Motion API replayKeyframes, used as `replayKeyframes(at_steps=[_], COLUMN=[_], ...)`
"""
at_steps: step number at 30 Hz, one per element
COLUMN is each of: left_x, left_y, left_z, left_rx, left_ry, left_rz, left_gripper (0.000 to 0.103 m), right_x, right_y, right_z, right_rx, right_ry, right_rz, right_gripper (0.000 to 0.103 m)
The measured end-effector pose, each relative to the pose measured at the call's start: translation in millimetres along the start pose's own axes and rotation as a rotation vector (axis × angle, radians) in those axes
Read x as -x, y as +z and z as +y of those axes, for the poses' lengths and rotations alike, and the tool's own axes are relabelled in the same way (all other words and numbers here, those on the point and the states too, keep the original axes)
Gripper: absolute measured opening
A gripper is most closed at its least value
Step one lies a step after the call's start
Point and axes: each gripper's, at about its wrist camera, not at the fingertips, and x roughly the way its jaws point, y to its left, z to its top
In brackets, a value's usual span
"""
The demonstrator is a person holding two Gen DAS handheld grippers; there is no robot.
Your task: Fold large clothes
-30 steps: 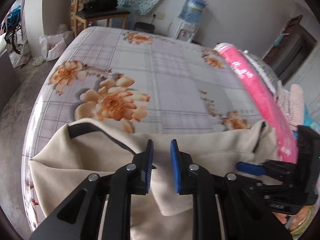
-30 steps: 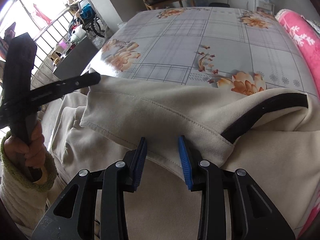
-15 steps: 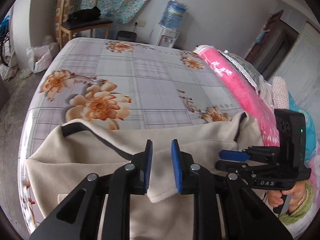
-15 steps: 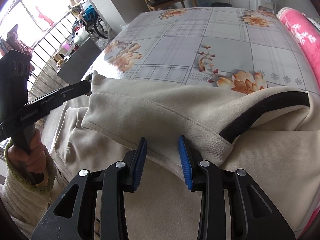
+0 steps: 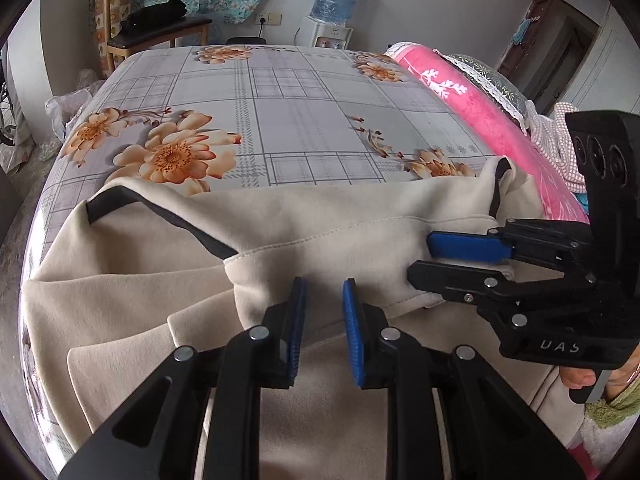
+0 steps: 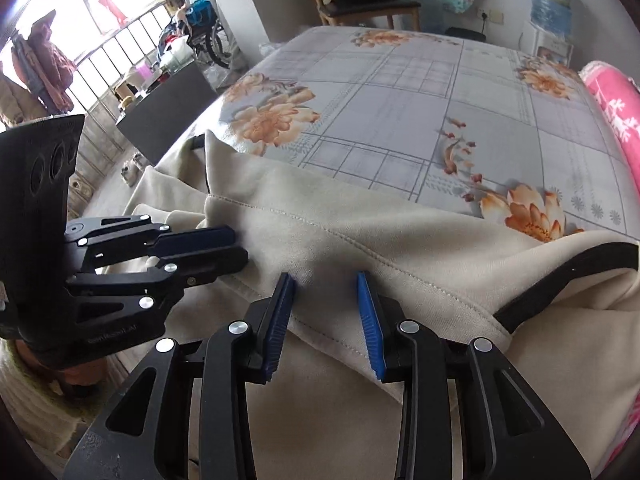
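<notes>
A large beige garment with black trim [image 5: 328,216] lies bunched at the near edge of a floral bedsheet [image 5: 280,120]; it also shows in the right wrist view [image 6: 360,240]. My left gripper [image 5: 323,284] holds a fold of the beige cloth between its blue pads, which stand slightly apart. My right gripper [image 6: 326,278] has its jaws around the stitched hem of the same fold, wider apart. Each gripper shows from the side in the other's view: the right one [image 5: 424,254] and the left one [image 6: 240,246].
A pink blanket roll [image 5: 472,108] lies along the bed's right side. A wooden chair [image 5: 156,28] and a water dispenser [image 5: 332,12] stand beyond the bed. A window railing and clutter [image 6: 120,64] are off the bed's left side.
The two grippers have come closer together over the garment. The beige fold has been drawn inward and bunched between them.
</notes>
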Motion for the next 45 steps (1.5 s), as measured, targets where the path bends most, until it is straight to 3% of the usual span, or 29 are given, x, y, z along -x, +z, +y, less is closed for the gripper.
replayKeyframes(at_steps=[5, 9, 10, 15, 21, 24, 31, 35, 39, 42, 45], left_x=[2, 15, 24, 84, 154, 172, 176, 165, 162, 161, 145], left_y=[-1, -2, -4, -30, -101, -137, -198, -208, -209, -208, -207], left_z=[0, 2, 3, 12, 44, 56, 54, 58, 59, 60, 69], left_rx=[0.023, 0.076, 0.09, 0.137, 0.23, 0.253, 0.259, 0.274, 0.256, 0.256, 0.284], left_ry=[0.005, 0.007, 0.005, 0.005, 0.1, 0.179, 0.224, 0.253, 0.209, 0.149, 0.177], left_rz=[0.013, 0.028, 0.018, -0.07, -0.156, -0.158, -0.154, -0.145, -0.138, -0.136, -0.08], left_gripper=[0.019, 0.019, 0.02, 0.044, 0.059, 0.06, 0.06, 0.056, 0.044, 0.043, 0.041], right_x=[15, 39, 48, 99, 135, 131, 102, 82, 79, 78, 79], right_y=[-17, -30, -32, -53, -92, -112, -158, -171, -173, -174, -176], right_z=[-14, -28, -27, -14, 20, 37, 63, 60, 61, 61, 60], right_rx=[-0.045, -0.139, -0.145, -0.145, -0.08, -0.072, -0.085, -0.12, -0.118, -0.118, -0.128], right_ry=[-0.087, -0.098, -0.102, -0.092, -0.05, -0.028, -0.011, -0.017, -0.026, -0.024, -0.019], right_rz=[0.027, 0.021, 0.008, -0.054, -0.088, -0.058, 0.029, 0.071, 0.064, 0.056, 0.048], right_gripper=[0.032, 0.029, 0.032, 0.054, 0.077, 0.079, 0.08, 0.08, 0.08, 0.08, 0.08])
